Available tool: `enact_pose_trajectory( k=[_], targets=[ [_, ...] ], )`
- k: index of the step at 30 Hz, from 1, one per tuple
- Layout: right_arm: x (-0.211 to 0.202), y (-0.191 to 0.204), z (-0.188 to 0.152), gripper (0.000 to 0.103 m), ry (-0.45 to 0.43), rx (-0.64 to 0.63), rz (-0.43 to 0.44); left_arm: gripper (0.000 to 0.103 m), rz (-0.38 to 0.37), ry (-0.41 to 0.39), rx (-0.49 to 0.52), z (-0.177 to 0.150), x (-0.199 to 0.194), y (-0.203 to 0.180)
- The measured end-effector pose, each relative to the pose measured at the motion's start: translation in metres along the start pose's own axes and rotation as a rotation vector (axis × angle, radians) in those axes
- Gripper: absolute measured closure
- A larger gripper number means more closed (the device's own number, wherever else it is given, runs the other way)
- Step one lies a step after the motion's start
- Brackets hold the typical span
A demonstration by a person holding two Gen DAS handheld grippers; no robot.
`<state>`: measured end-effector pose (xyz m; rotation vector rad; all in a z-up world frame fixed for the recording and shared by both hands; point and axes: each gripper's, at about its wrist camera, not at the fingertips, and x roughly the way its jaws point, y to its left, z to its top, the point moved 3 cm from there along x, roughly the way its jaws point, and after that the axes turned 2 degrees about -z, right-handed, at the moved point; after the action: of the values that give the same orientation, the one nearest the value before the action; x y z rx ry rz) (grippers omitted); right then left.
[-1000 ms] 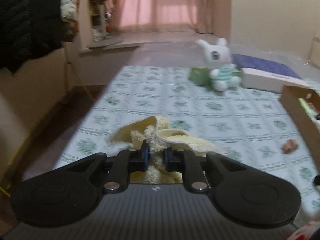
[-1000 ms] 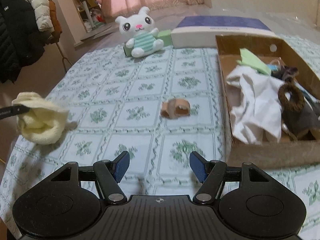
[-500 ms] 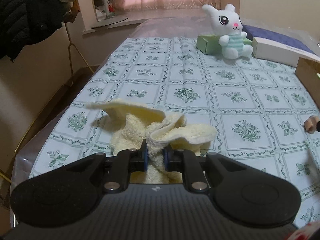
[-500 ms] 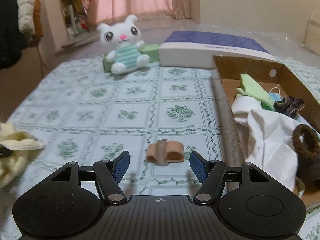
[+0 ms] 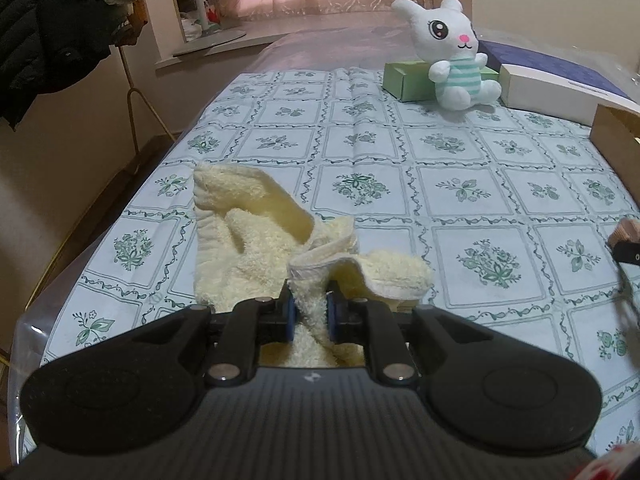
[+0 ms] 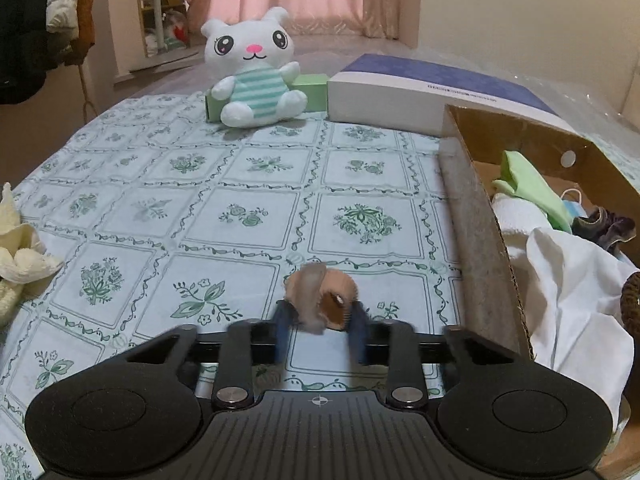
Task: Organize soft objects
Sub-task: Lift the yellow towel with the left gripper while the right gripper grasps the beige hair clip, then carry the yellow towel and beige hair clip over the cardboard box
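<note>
My left gripper is shut on a cream fluffy towel that rests crumpled on the tablecloth near the table's left front; the towel also shows at the left edge of the right wrist view. My right gripper has closed around a small tan scrunchie on the cloth, its blue pads blurred against both sides of it. The scrunchie also shows at the right edge of the left wrist view. A cardboard box to the right holds white cloth, a green cloth and dark pieces.
A white plush bunny sits at the far side against a green box. A flat white and blue box lies beside it. The floral tablecloth covers the table. Coats hang at the left.
My right gripper moved forward and down to the scrunchie and its jaws closed in on it. My left gripper lowered the towel onto the cloth.
</note>
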<state>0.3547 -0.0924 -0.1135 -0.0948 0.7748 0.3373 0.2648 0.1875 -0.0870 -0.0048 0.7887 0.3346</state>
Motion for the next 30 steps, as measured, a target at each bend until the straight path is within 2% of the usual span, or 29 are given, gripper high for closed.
enact_pose_trajectory(
  k=[7,17,19,23,24,26,30],
  targets=[
    [-0.029,-0.001,-0.003,0.084,-0.021,0.022,0.079,0.091,-0.068,-0.005,0.006,0.000,-0.021,-0.016],
    [-0.085,-0.001,-0.026,0.084,-0.003,0.048,0.168,0.091,-0.242,0.009,0.013,-0.011,-0.068,-0.067],
    [-0.097,-0.003,-0.031,0.084,-0.004,0.048,0.175,0.091,-0.319,0.029,-0.025,-0.015,-0.080,-0.072],
    [-0.115,-0.011,-0.042,0.084,0.000,0.058,0.183,0.091,-0.567,0.122,-0.189,-0.024,-0.097,-0.072],
    [-0.118,-0.013,-0.044,0.084,0.003,0.062,0.180,0.091,-0.594,0.143,-0.218,-0.025,-0.097,-0.070],
    [-0.121,-0.016,-0.048,0.084,0.009,0.071,0.172,0.091,-0.590,0.162,-0.234,-0.025,-0.091,-0.068],
    [-0.123,-0.021,-0.051,0.084,0.015,0.088,0.167,0.091,-0.507,0.183,-0.191,-0.021,-0.072,-0.069]
  ],
)
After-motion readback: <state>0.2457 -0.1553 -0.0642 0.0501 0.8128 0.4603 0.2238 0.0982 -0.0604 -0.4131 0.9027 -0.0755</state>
